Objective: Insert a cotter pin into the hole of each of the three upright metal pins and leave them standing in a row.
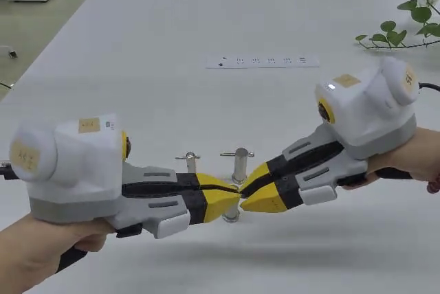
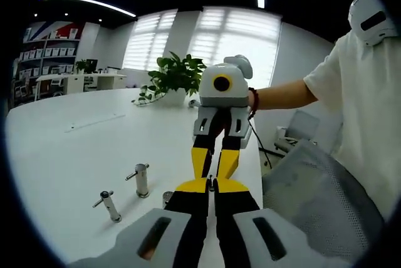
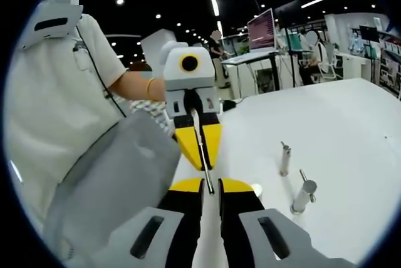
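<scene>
Ahead of me a white power strip lies flat on the white bench. A leafy plant stands at its far right. A grey mesh chair stands beside the bench.

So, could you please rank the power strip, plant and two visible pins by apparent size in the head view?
1. The power strip and plant: close, and the plant is cropped by the frame, so unranked.
2. Then the thicker pin.
3. Smallest: the thinner pin.
</scene>
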Tool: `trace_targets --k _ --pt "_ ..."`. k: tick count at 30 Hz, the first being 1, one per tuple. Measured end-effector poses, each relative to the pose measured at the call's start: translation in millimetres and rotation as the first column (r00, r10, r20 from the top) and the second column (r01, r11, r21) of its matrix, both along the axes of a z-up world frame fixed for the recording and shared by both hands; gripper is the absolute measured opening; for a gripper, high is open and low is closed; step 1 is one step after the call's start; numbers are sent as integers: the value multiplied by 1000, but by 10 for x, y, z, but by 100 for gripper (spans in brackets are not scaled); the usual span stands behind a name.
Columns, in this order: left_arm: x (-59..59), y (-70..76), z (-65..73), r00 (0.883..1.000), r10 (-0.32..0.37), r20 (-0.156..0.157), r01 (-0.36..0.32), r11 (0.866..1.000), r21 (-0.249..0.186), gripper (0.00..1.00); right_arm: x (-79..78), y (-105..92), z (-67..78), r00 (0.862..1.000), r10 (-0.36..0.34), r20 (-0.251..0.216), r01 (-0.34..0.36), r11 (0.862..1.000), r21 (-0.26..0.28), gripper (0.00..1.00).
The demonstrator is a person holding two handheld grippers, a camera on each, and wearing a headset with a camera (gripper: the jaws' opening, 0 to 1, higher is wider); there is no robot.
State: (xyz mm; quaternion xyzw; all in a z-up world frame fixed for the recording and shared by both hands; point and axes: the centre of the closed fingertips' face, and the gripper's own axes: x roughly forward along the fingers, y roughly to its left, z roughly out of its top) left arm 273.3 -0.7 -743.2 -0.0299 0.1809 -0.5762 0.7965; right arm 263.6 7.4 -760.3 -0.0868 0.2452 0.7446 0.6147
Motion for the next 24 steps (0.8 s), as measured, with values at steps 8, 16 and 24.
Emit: trace_targets --k 8,16,24 --pt "-23 -8 -11 1000 -13 4 13 1000 1 0 -49 0 -19 1000 12 -2 -12 1000 2 6" --pt "-48 -28 -43 1000 -19 18 18 1000 20 1 -78 -17 -53 997 42 69 -40 999 -27 4" --pt "24 2 -59 998 24 54 -27 999 45 5 -27 -33 -59 993 32 116 -26 998 -53 3"
